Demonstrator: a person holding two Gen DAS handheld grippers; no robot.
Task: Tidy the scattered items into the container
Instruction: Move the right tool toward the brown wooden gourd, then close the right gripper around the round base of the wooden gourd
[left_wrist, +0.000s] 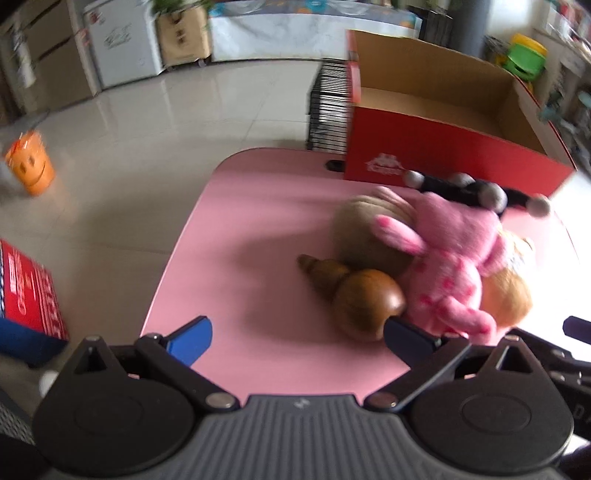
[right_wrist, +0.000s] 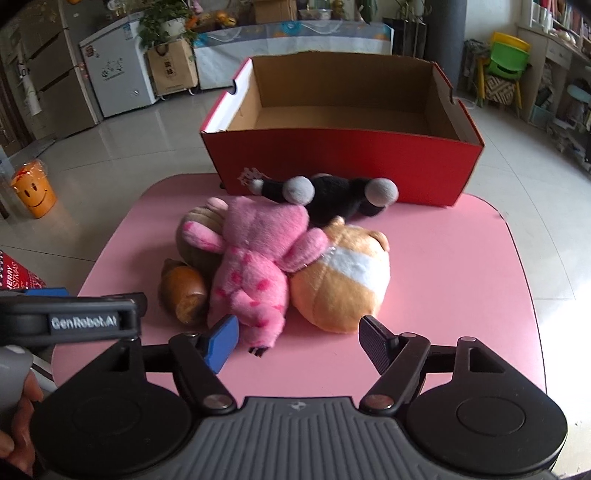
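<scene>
My right gripper was wide open and empty. The fuzzy pink spotted plush toy lay just beyond it, long axis running near-to-far. My left gripper, also open, seemed nearer the brown wooden gourd. The open red cardboard box stood farther off.

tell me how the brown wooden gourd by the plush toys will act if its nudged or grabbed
The wooden gourd looks hard and glossy, so it is probably stiff and may slip between smooth pads. It lies on its side on the pink table with rounded bulbs, so a push would likely roll it. It leans against the pink plush, which may stop it.
</scene>
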